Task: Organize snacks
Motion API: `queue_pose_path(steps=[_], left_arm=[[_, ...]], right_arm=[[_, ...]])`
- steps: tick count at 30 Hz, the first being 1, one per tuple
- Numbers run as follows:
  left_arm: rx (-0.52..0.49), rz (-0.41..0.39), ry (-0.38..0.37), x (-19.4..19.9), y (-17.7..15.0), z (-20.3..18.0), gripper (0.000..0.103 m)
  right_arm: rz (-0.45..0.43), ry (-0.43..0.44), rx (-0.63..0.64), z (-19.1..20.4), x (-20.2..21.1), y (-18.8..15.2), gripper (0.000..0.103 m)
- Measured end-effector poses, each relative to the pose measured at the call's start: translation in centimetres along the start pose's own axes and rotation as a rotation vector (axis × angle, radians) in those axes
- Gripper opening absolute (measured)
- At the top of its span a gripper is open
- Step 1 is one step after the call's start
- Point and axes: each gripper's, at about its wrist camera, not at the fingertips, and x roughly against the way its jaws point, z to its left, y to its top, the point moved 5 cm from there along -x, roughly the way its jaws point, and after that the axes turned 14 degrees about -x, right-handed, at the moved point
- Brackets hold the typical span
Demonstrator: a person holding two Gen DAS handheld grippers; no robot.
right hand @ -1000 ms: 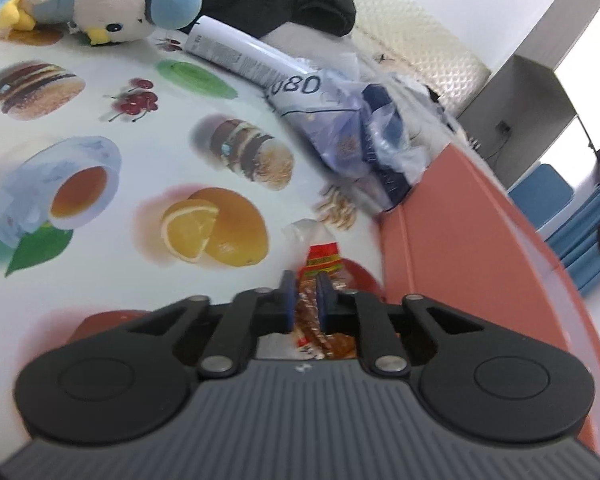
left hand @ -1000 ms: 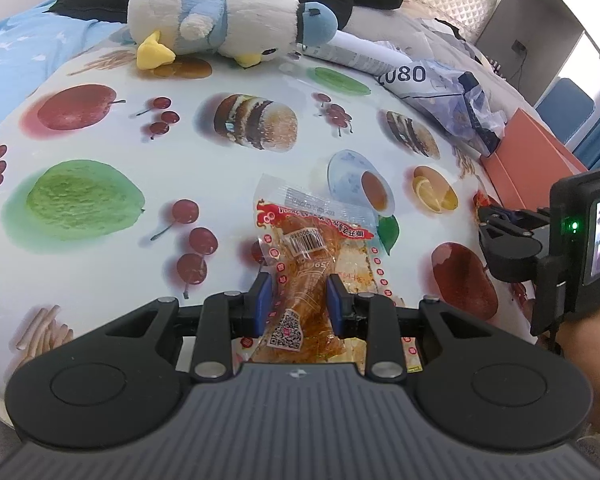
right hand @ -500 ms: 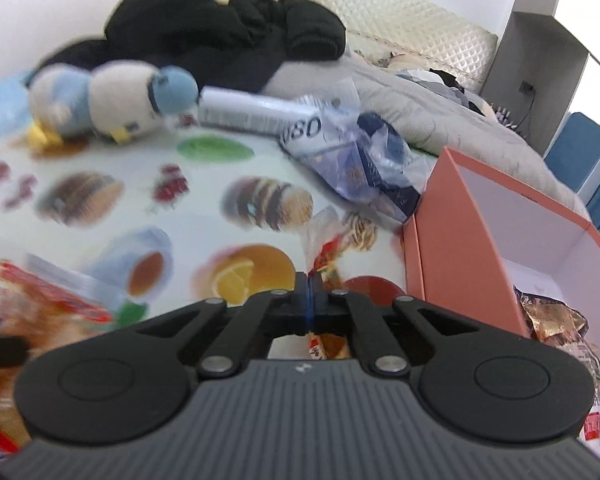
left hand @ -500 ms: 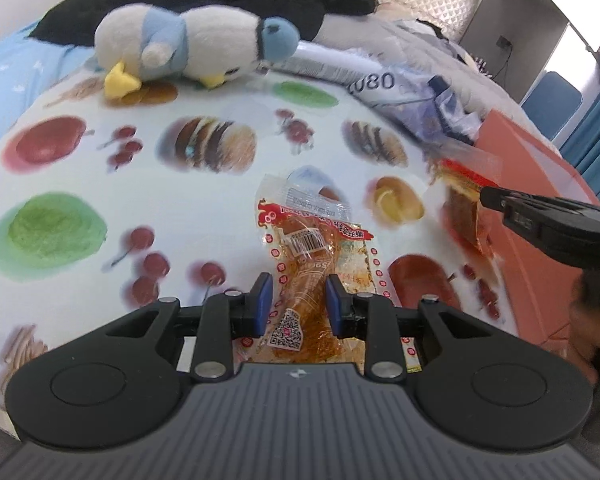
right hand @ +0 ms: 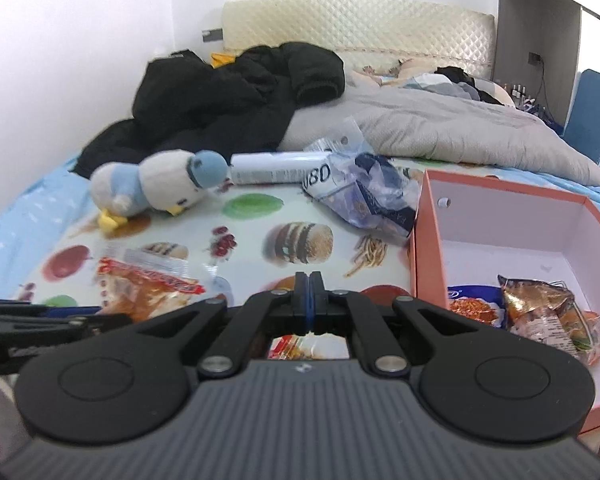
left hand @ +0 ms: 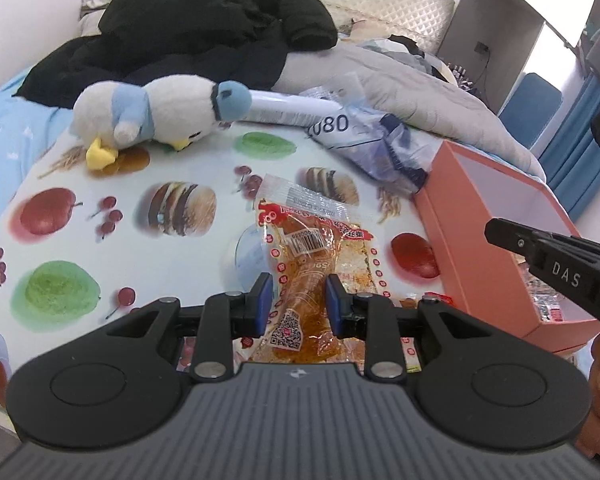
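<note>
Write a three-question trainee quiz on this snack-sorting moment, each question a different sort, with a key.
1. True or false: the left gripper grips an orange snack packet.
2. Where do the sorted snacks lie? A) on the plush toy B) in the orange box C) on the grey blanket
3. Fill in: the right gripper's jaws are ____.

Key: 1 true; 2 B; 3 shut.

Open-topped box [right hand: 428,236] beside crumpled bag [right hand: 364,200]
</note>
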Motion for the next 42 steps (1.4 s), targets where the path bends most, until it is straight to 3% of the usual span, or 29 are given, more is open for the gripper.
queue_pose_path(steps=[3, 7, 9, 10, 11, 12, 21, 27, 28, 29, 42], left_arm=[[-0.005, 0.0, 0.004, 0.3, -0.1, -0.2, 0.033], [0.007, 0.019, 0.016, 0.5, -0.9, 0.2, 0.033], [0.015, 0.031, 0.02, 0.4, -1.7, 0.6, 0.033], [0.017, 0.039, 0.023, 0.3, -2.1, 0.9, 0.033], [0.019, 0.044, 0.024, 0.1, -2.4, 1.1, 0.033], [0.02, 0.05, 0.025, 0.0, -2.8, 1.4, 0.033], [0.022, 0.082, 0.036, -1.2, -4.4, 3.4, 0.033], [0.025, 0.096, 0.038, -1.5, -5.0, 4.1, 0.033], [0.027, 0.098, 0.037, -1.5, -5.1, 4.2, 0.033], [0.029, 0.099, 0.036, -1.6, -5.1, 4.2, 0.033], [0.021, 0.071, 0.036, -0.1, -3.0, 3.1, 0.033]], right_arm=[[-0.002, -0.014, 0.002, -0.6, 0.6, 0.0, 0.003], [0.069, 0.046, -0.036, -1.6, 0.1, -2.0, 0.007], [0.091, 0.041, -0.049, -1.9, -0.5, -3.3, 0.026], [0.106, 0.038, -0.069, -2.2, -0.9, -4.1, 0.056], [0.112, 0.042, -0.092, -2.4, -1.2, -4.7, 0.074], [0.11, 0.045, -0.114, -2.6, -1.5, -5.4, 0.075], [0.092, -0.106, -0.168, -3.1, -6.9, -9.5, 0.073], [0.118, -0.189, -0.085, -2.4, -9.9, -10.7, 0.072], [0.119, -0.191, -0.088, -2.4, -10.1, -10.8, 0.068], [0.118, -0.191, -0.088, -2.2, -10.0, -10.9, 0.055], [0.121, -0.154, 0.0, -0.8, -7.3, -9.4, 0.05]])
